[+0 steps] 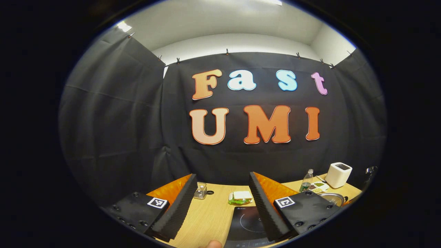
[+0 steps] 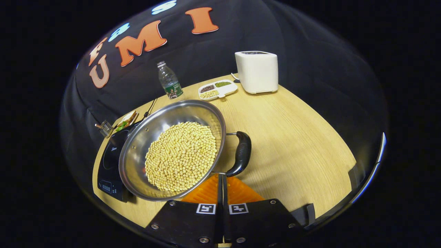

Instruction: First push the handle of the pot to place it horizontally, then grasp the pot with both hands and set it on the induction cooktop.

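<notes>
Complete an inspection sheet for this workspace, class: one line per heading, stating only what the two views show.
Surface: wooden table, bare at the right.
Job's things: steel pot full of soybeans, its edge over the induction cooktop; black handle faces the right gripper.
Clutter: water bottle, divided tray, white appliance, sandwich.
Grippers: left gripper jaws apart, holding nothing; right gripper jaws closed together beside the handle.
Cables: nothing seen.
Surroundings: black cloth wall.
</notes>
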A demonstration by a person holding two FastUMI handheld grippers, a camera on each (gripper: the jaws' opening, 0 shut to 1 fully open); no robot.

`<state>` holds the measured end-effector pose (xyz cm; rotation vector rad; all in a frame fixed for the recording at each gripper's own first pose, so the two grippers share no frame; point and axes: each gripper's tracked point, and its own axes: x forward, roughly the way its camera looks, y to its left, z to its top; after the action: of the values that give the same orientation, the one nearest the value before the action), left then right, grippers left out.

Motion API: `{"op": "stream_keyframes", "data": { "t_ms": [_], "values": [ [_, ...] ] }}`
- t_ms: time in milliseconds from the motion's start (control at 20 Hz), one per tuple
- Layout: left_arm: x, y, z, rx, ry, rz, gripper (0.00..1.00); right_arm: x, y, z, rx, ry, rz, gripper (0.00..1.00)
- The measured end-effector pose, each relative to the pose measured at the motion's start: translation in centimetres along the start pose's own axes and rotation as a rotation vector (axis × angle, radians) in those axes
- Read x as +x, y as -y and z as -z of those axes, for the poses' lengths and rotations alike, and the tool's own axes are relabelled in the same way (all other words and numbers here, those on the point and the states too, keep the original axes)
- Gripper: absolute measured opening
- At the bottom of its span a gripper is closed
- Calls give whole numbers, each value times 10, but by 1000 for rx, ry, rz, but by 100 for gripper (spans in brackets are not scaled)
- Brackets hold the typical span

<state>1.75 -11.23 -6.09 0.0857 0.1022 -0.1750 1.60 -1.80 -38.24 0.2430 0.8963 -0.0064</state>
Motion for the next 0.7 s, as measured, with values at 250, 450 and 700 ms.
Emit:
{"op": "stream_keyframes", "data": {
  "t_ms": [250,450,700],
  "values": [
    [9,26,19,4,-30,36,99,20,11,-23,26,17,26,0],
    [19,53,47,-16,-90,81,99,33,17,-35,61,25,33,0],
    [30,91,87,-54,-170,128,98,41,24,-51,64,41,50,0]
  ]
}}
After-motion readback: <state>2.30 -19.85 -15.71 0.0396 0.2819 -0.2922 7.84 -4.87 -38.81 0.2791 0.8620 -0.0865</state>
